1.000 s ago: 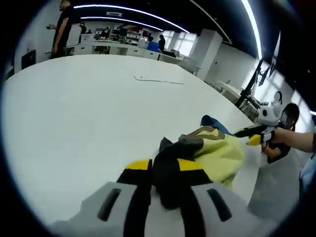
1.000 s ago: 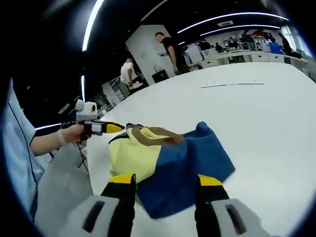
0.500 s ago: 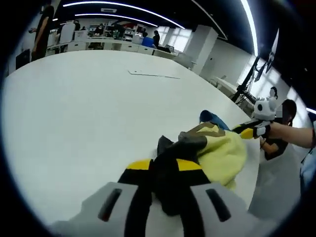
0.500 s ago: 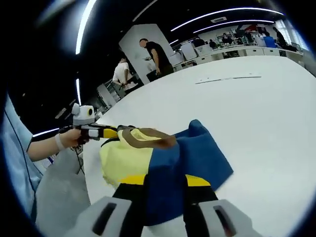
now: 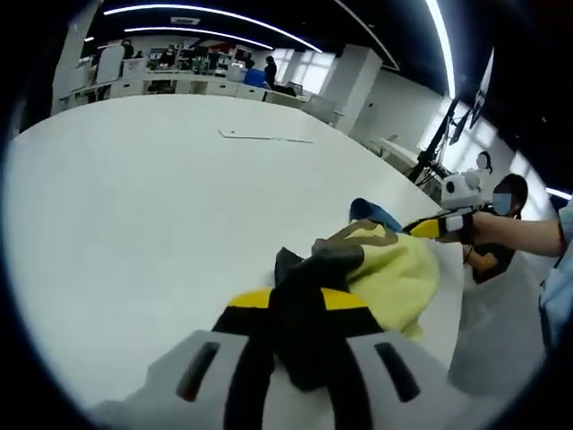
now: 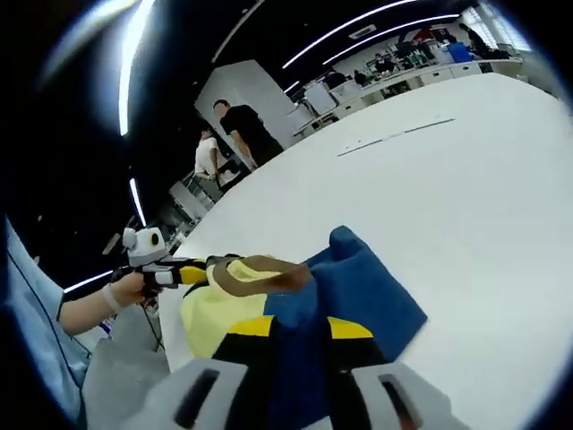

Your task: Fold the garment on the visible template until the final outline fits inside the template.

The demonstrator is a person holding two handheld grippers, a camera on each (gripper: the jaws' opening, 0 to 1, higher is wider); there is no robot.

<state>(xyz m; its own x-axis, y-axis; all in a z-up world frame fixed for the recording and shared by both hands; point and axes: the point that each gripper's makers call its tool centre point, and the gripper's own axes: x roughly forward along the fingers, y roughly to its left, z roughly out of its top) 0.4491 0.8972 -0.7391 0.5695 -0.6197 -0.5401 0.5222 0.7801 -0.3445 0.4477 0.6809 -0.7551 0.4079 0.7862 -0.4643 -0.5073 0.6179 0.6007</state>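
Note:
The garment lies bunched near the white table's edge: a yellow body (image 5: 398, 278), a dark part (image 5: 304, 273) and a blue part (image 6: 367, 287), with a brown collar (image 6: 264, 271). My left gripper (image 5: 298, 300) is shut on the dark part at the bottom of the left gripper view. My right gripper (image 6: 298, 329) is shut on the blue part. Each gripper also shows in the other's view, held by a hand: the right gripper (image 5: 428, 227) at the garment's far side, the left gripper (image 6: 192, 271) at the yellow edge. A thin template line (image 5: 264, 137) lies far off on the table.
The white table (image 5: 134, 206) spreads wide beyond the garment, and its edge (image 5: 452, 305) runs just past the yellow cloth. The same thin line (image 6: 394, 134) crosses the table's far part. People stand by desks (image 6: 237, 125) in the background.
My right gripper went from open around the blue part to shut on it. Both views have shifted a little with the hands; the left gripper keeps its hold on the dark part.

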